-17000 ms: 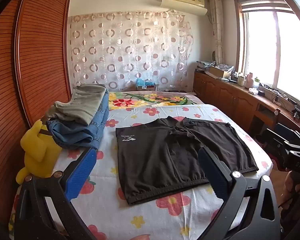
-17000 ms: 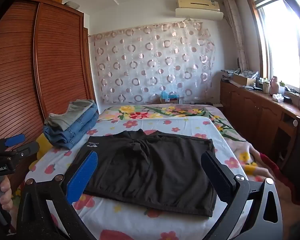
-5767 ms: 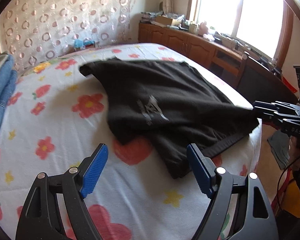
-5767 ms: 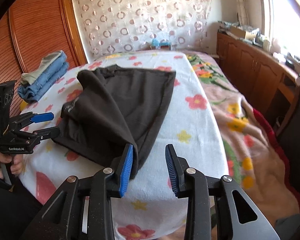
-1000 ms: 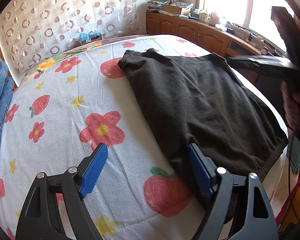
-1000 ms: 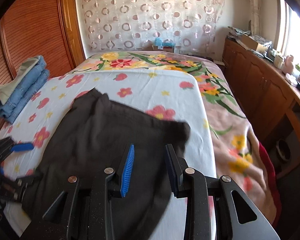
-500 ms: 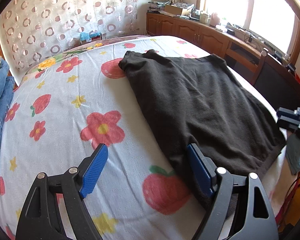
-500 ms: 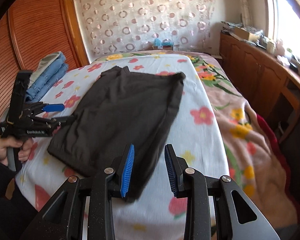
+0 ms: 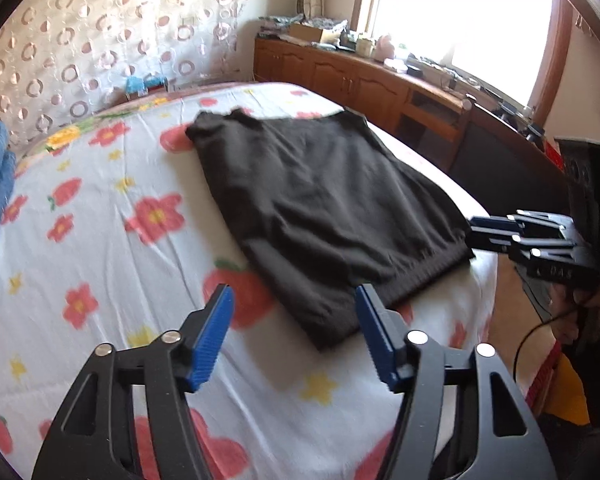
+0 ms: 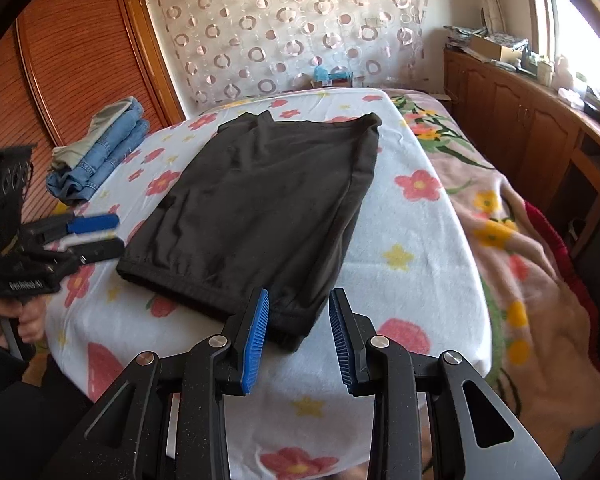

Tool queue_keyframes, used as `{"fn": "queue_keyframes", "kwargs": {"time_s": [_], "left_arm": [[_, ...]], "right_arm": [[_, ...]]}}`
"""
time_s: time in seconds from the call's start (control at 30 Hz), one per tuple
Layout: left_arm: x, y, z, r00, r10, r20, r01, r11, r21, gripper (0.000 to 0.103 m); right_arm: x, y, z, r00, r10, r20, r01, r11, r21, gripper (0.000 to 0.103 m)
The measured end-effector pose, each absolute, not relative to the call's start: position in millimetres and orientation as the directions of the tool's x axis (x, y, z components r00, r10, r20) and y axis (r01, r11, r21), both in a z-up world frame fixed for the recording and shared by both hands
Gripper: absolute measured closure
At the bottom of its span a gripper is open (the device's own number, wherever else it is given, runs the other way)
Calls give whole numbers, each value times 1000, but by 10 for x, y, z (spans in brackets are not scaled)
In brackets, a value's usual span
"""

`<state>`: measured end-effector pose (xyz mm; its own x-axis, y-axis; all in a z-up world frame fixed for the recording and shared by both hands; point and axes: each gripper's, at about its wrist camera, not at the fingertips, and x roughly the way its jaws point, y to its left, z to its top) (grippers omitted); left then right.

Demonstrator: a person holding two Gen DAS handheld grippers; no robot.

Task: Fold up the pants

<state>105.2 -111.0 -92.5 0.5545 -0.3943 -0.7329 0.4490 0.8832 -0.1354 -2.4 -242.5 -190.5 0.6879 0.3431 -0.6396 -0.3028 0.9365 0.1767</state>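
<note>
currently the black pants (image 10: 260,208) are lying flat on the floral bed sheet (image 10: 412,240), already doubled lengthwise into one long panel. the long axis is running away from both tools, from the waistband edge nearest the cameras toward the far hems by the patterned curtain (image 10: 292,32).

the right gripper (image 10: 298,330) is sitting just off the near right corner of the waistband, jaws parted and gripping nothing, with that corner lying directly ahead between the blue pads (image 10: 256,336). the left gripper (image 9: 292,334) is hovering over the sheet with jaws spread wide and empty, the near left corner lying just ahead and slightly toward its right finger. in the right wrist view the left gripper is appearing beside the left end of the waistband, apart from the cloth.

judgement: each tool is standing nearest its own corner of the same short edge, the right one being the closer. the next fold would seem to call for pinching that near edge at both corners and carrying it along the long axis toward the hems. a stack of folded jeans (image 10: 100,152) is resting well apart at the left.
</note>
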Motion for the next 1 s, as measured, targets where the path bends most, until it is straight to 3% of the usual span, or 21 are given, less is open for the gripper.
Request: {"fn": "queue_keyframes", "kwargs": {"time_s": [0.13, 0.23, 0.3, 0.4, 0.63, 0.83, 1.0], "left_arm": [[984, -1122, -1026, 514, -424, -746, 462, 869, -175, 56], [944, -1160, -1066, 511, -429, -745, 470, 865, -176, 64], [935, -1186, -1064, 509, -437, -742, 478, 860, -178, 74], [899, -1207, -1031, 525, -440, -729, 489, 857, -165, 85], [854, -1105, -878, 564, -455, -689, 473, 862, -182, 86], [863, -1076, -955, 555, -430, -712, 454, 874, -174, 85], [884, -1067, -989, 553, -413, -724, 439, 883, -168, 75]], "right_arm": [[-27, -2387, -1940, 681, 336, -650, -306, 938, 164, 71], [-29, -2384, -1930, 680, 342, -649, -307, 936, 172, 77], [-23, -2382, -1931, 681, 346, -645, -309, 935, 175, 87], [-28, -2398, -1887, 697, 351, -625, -307, 934, 182, 91], [-130, -2366, -1766, 720, 385, -578, -331, 922, 202, 93], [-132, -2292, -1916, 684, 376, -625, -332, 924, 191, 93], [-69, -2339, -2047, 668, 363, -649, -302, 930, 210, 93]]}}
